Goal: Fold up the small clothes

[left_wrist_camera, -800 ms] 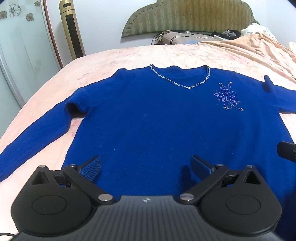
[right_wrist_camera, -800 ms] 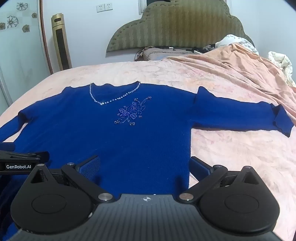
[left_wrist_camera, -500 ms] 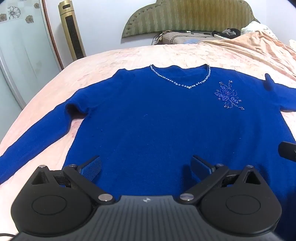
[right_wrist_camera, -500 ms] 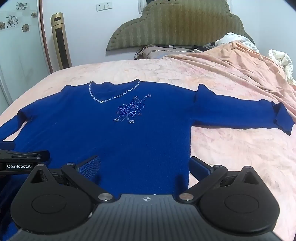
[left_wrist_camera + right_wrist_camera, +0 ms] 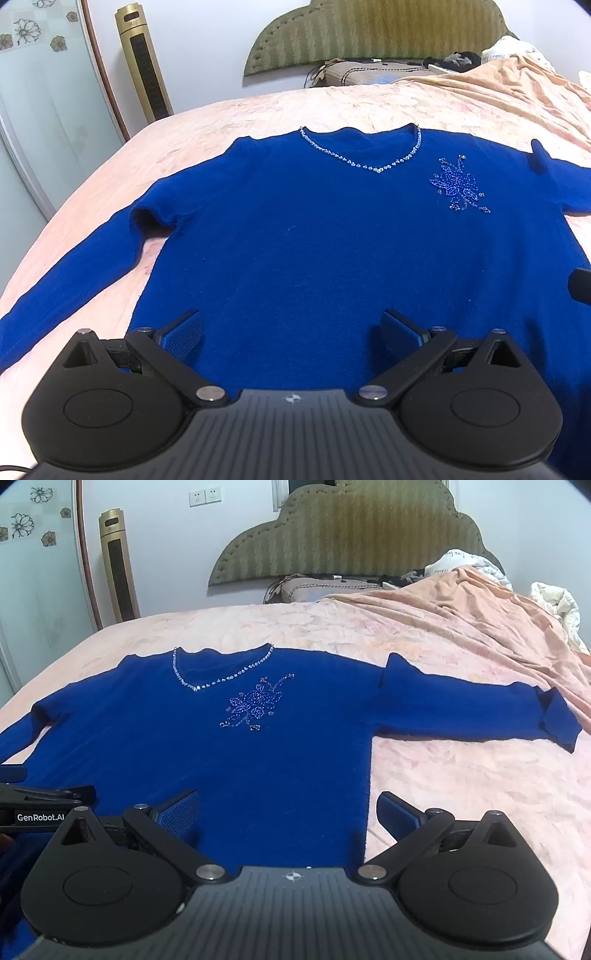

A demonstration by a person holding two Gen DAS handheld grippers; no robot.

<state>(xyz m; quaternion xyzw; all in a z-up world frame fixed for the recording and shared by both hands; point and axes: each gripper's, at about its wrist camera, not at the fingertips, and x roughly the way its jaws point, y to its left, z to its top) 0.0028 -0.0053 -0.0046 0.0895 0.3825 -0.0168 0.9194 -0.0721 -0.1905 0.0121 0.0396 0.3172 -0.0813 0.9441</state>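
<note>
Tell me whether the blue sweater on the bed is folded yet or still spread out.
Spread out. The blue sweater lies flat, front up, on the bed, both sleeves stretched sideways and no fold showing in its body.

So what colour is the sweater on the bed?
Deep royal blue sweater, with beaded neckline trim; clearest in the right wrist view.

A home bedroom: bed (image 5: 461, 775) with padded headboard (image 5: 351, 535).

Even, cool indoor light is falling from above, giving both views a bluish cast. Shadows are lying soft and faint under the blue sweater (image 5: 332, 236). The sweater's colour is saturating, hiding knit detail. Fisheye distortion is bending the wall (image 5: 177, 554) and bed (image 5: 461, 775) edges, with dark corners. Focus is holding reasonably sharp throughout.
</note>
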